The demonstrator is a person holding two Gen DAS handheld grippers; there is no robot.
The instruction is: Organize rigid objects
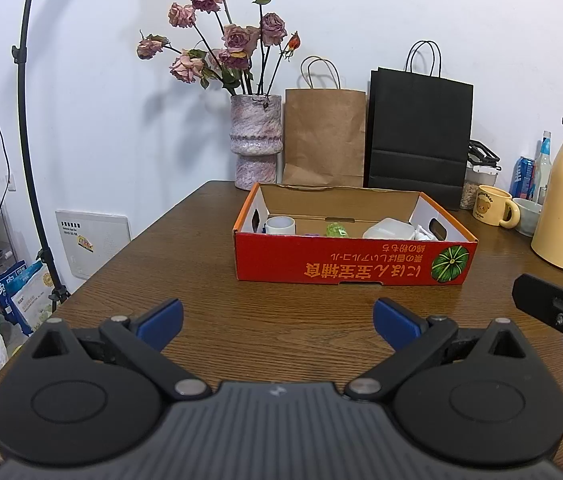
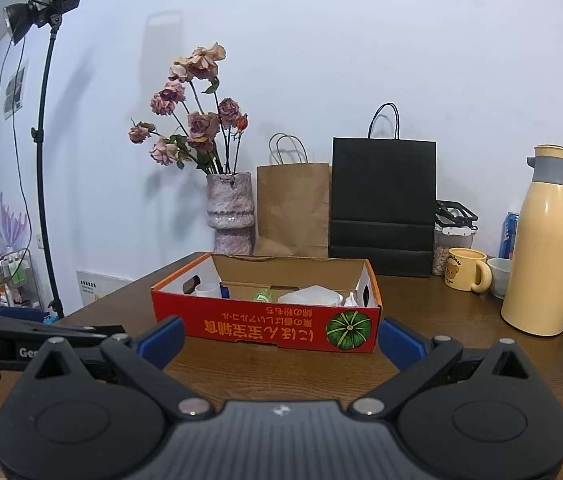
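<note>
Both the left gripper (image 1: 277,320) and the right gripper (image 2: 281,340) hover spread wide and empty, blue pads on matte black plastic, over a grained brown wooden table (image 1: 209,240). Ahead sits a shallow red cardboard box (image 1: 355,256) holding a white cup (image 1: 280,225) and a translucent plastic container (image 1: 389,229). Behind it, against the pale wall, stand a mottled ceramic vase (image 1: 256,140) and paper bags (image 1: 325,136).
</note>
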